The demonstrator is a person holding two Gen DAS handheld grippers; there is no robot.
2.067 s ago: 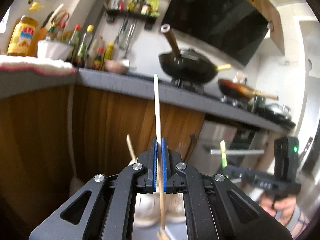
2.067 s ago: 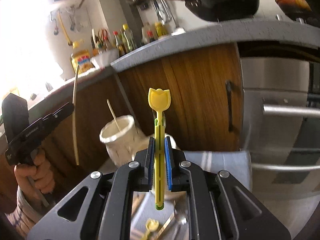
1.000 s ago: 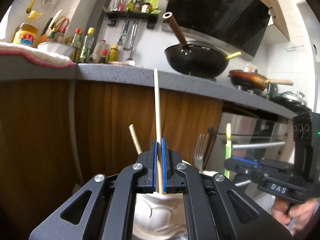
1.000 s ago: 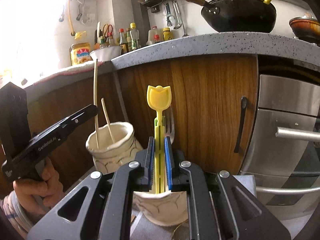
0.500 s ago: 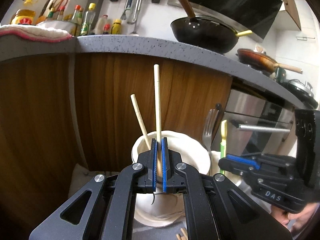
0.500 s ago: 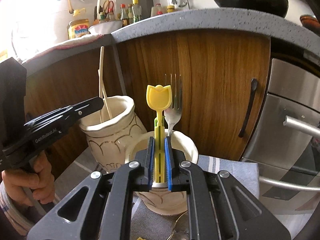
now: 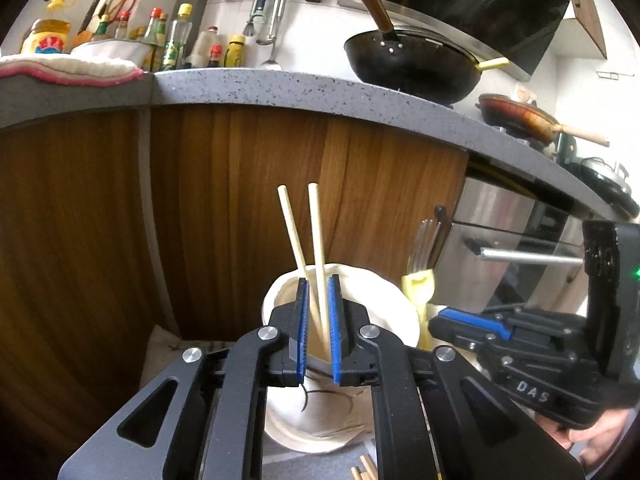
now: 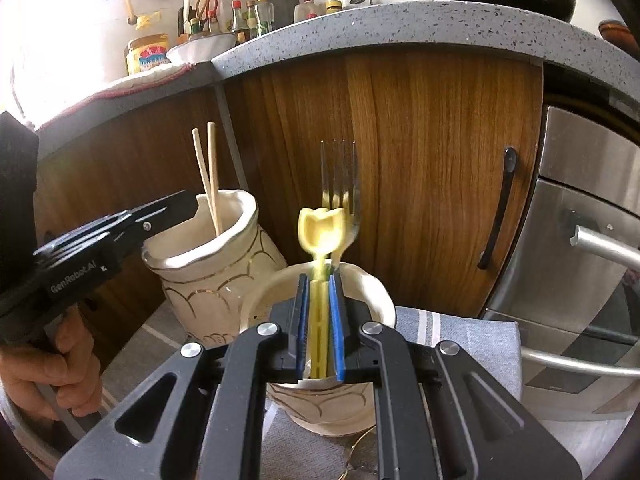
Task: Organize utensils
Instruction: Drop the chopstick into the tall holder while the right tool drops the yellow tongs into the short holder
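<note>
Your left gripper (image 7: 318,328), jaws just opening, straddled the upright chopstick (image 7: 319,256) standing free in the pot (image 7: 390,300); your right gripper (image 8: 319,328) pinched the yellow utensil (image 8: 321,232).

A grey speckled counter (image 7: 304,88) curves across the kitchen. Below it stand wood-grain cabinet doors (image 8: 440,168) and, to their right, a steel oven front (image 8: 580,240). On it sit sauce bottles (image 7: 172,36) and a black wok (image 7: 412,64) — behind them a white tiled wall (image 7: 304,28). Strong daylight floods in beyond the counter's left end.
</note>
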